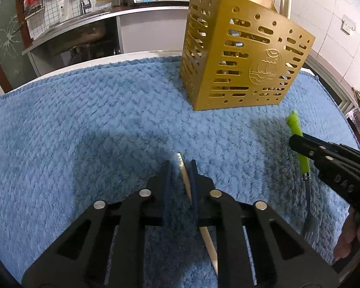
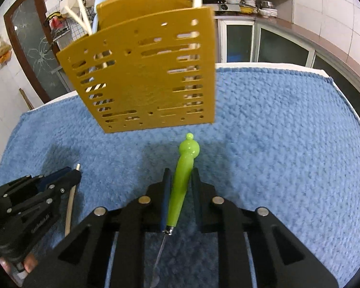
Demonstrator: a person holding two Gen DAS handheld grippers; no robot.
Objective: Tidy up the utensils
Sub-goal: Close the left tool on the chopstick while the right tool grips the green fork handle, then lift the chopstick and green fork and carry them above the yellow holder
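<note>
Jaws of the right gripper (image 2: 180,187) clamp the green-handled utensil (image 2: 180,187), its long axis pointing to twelve o'clock at the gold holder (image 2: 141,81); the left gripper (image 1: 181,180) likewise pinches a chopstick (image 1: 183,170), holder at one o'clock.

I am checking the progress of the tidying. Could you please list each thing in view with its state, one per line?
Left tongs: shut on the chopstick.
Right tongs: shut on the green-handled utensil.
Chopstick: gripped, not yet in the holder.
Green-handled utensil: gripped by its handle, metal end toward the camera.
Gold utensil holder: upright on the towel, already holding pale utensils.
Blue towel: spread flat under everything.
</note>
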